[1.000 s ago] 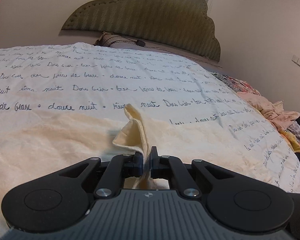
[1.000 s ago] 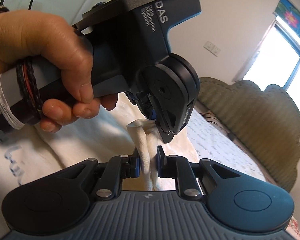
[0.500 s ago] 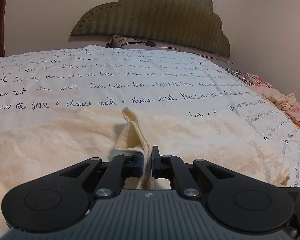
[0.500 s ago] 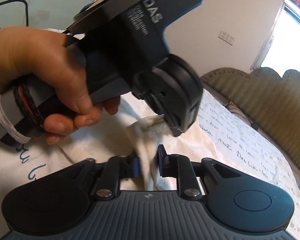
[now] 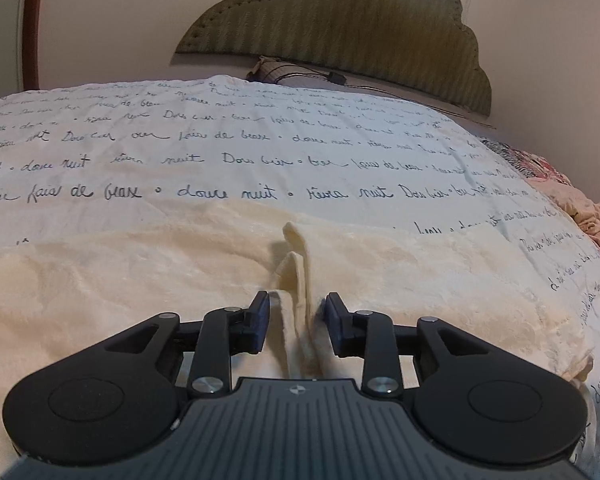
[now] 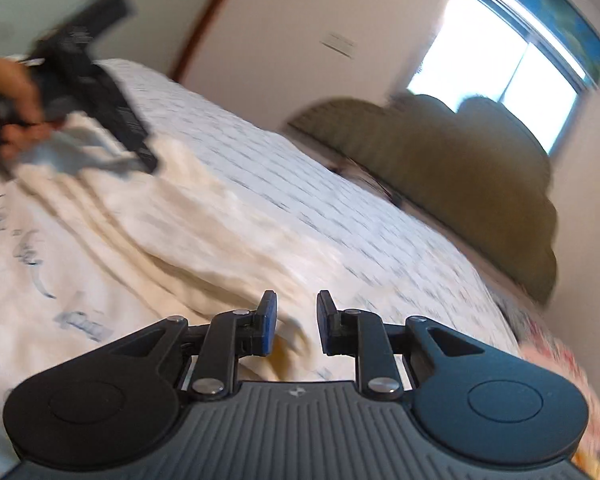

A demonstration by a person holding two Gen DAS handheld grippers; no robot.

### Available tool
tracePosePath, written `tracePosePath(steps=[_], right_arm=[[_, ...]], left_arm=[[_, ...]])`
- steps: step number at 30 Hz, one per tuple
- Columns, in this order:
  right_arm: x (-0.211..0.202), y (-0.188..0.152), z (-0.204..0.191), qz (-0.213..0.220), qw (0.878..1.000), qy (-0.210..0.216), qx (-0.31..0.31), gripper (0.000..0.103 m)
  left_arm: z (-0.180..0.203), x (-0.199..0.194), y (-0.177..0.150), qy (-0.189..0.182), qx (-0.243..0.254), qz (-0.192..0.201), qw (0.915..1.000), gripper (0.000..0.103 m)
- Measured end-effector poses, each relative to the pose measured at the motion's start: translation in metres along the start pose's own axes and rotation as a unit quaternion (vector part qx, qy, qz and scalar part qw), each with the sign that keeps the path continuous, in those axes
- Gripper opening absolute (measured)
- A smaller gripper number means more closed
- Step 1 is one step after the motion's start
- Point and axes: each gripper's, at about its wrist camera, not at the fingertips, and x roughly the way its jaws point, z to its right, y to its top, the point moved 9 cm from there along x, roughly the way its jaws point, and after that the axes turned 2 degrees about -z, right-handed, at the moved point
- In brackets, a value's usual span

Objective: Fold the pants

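Across the lower half of the left wrist view, cream pants [image 5: 140,280] lie spread flat on the bed, on a white cover [image 5: 260,140] printed with cursive script; left claw [image 5: 294,312] sits low centre, jaws part open, having just been opening; a raised fold of the pants [image 5: 296,264] stands between the pads, pads not pressing on it, so nothing gripped; green padded headboard [image 5: 360,40] at upper centre, pillow [image 5: 276,70] just under it; heap of mixed clothes [image 5: 572,208] at right edge of the bed.

Right wrist view is blurred; right claw [image 6: 293,318] at lower centre, jaws a small way apart, nothing between the pads, only pants [image 6: 180,216] and cover [image 6: 300,184] behind the gap; pants run as a cream band from upper left down toward the lower centre of the frame; at upper left a person's hand [image 6: 8,96] grips the handle of the left claw [image 6: 140,160], its tip down at the far end of the pants; headboard [image 6: 440,152] at right of centre, bright window [image 6: 500,68] at upper right.
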Motion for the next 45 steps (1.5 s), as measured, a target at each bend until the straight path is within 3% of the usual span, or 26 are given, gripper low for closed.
tracePosePath(steps=[2,5,8,12,15,18,20,22,25,27,30,32,34,37,40,43,45], right_arm=[[0.006,0.004,0.019,0.000,0.999,-0.002,0.045,0.021],[0.021,0.013,0.028,-0.005,0.996,0.002,0.085,0.021],[0.047,0.005,0.007,-0.028,0.993,0.042,0.107,0.021],[0.050,-0.030,-0.025,-0.106,0.993,0.045,0.035,0.020],[0.043,-0.024,-0.016,-0.092,0.991,0.057,0.073,0.021],[0.044,0.006,-0.002,-0.049,0.992,0.062,0.094,0.021],[0.056,0.027,0.004,-0.032,0.994,0.059,0.084,0.021],[0.081,0.038,0.007,-0.039,0.994,0.063,0.081,0.021],[0.127,0.032,0.006,-0.085,0.990,0.083,0.080,0.021],[0.149,0.016,0.001,-0.132,0.986,0.086,0.058,0.021],[0.127,0.018,0.002,-0.112,0.989,0.072,0.062,0.021],[0.099,0.020,-0.004,-0.087,0.989,0.093,0.078,0.021],[0.080,0.010,-0.017,-0.093,0.985,0.123,0.078,0.021],[0.067,-0.022,-0.031,-0.128,0.983,0.122,0.056,0.021],[0.043,-0.026,-0.018,-0.113,0.980,0.125,0.108,0.021],[0.024,-0.020,-0.005,-0.079,0.982,0.108,0.133,0.022],[0.028,-0.028,-0.009,-0.100,0.978,0.123,0.133,0.022]], left_arm=[[-0.002,-0.007,0.005,0.021,0.001,0.009,0.9997,0.039],[0.002,-0.018,0.016,0.057,0.025,0.037,0.9974,0.037],[0.011,-0.028,0.026,0.081,0.066,0.062,0.9926,0.039],[0.015,-0.029,0.030,0.063,0.064,0.063,0.9940,0.044],[0.031,-0.019,0.031,0.026,0.064,0.047,0.9965,0.044],[0.056,-0.010,0.034,-0.010,0.086,0.047,0.9952,0.049],[0.061,0.009,0.032,-0.010,0.094,0.032,0.9950,0.060],[0.053,0.032,0.027,0.005,0.077,-0.001,0.9970,0.059],[0.044,0.049,0.021,0.003,0.062,-0.025,0.9977,0.058],[0.042,0.037,0.023,0.003,0.065,-0.012,0.9978,0.058],[0.043,0.012,0.021,-0.007,0.072,0.011,0.9973,0.060],[0.049,0.004,0.011,-0.024,0.076,-0.001,0.9968,0.064],[0.057,0.008,-0.007,-0.037,0.104,-0.026,0.9935,0.065],[0.060,0.010,-0.024,-0.005,0.147,-0.023,0.9889,0.064],[0.063,-0.002,-0.020,-0.016,0.137,-0.009,0.9904,0.064],[0.064,0.003,-0.026,-0.031,0.127,-0.024,0.9911,0.068],[0.063,0.005,-0.032,-0.014,0.135,-0.026,0.9903,0.066]])
